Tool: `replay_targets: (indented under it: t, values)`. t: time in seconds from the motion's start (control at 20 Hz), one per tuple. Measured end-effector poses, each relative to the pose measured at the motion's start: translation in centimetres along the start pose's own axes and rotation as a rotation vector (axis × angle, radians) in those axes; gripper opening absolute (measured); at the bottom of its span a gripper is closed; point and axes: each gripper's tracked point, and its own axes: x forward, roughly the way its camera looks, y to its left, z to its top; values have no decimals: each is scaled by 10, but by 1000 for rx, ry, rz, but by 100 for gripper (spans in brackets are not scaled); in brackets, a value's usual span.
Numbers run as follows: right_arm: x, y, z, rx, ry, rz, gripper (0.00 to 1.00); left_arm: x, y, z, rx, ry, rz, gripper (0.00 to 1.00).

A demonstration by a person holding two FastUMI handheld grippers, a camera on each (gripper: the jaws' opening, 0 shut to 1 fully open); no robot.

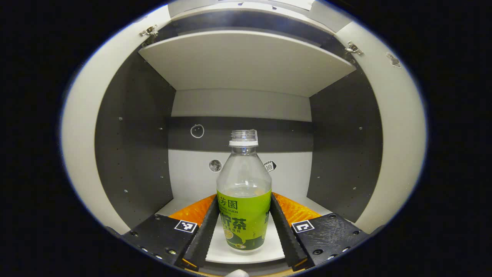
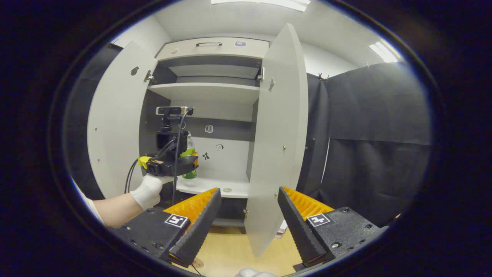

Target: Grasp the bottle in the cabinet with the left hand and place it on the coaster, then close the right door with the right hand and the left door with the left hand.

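Left gripper first: its fingers sit either side of the bottle, flanking the label at close quarters; whether both actually press on it I cannot tell; the bottle stands upright between them on the pale lower shelf of the cabinet; clear plastic, cap off, a white ring at the neck, a green label round the lower body. Above it hangs the underside of the upper shelf; dark side walls stand well apart to either hand, so there is room on both flanks.

Over to the right gripper; fingers spread wide, nothing between them, out in front of the cabinet; the right door stands open almost edge-on just ahead of it; the left door is swung open too; a gloved hand holds the other gripper in at the lower shelf.
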Motion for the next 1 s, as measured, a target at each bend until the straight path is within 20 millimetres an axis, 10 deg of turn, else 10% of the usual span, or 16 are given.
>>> replay_targets:
  t: [0.45, 1.0]
  values:
    - [-19, 0, -17, 43, 28, 18, 98, -143, -20, 14, 4, -76, -126, 74]
    - [-45, -6, -48, 46, 98, 29, 98, -250, -34, -69, 69, -1, -194, 72]
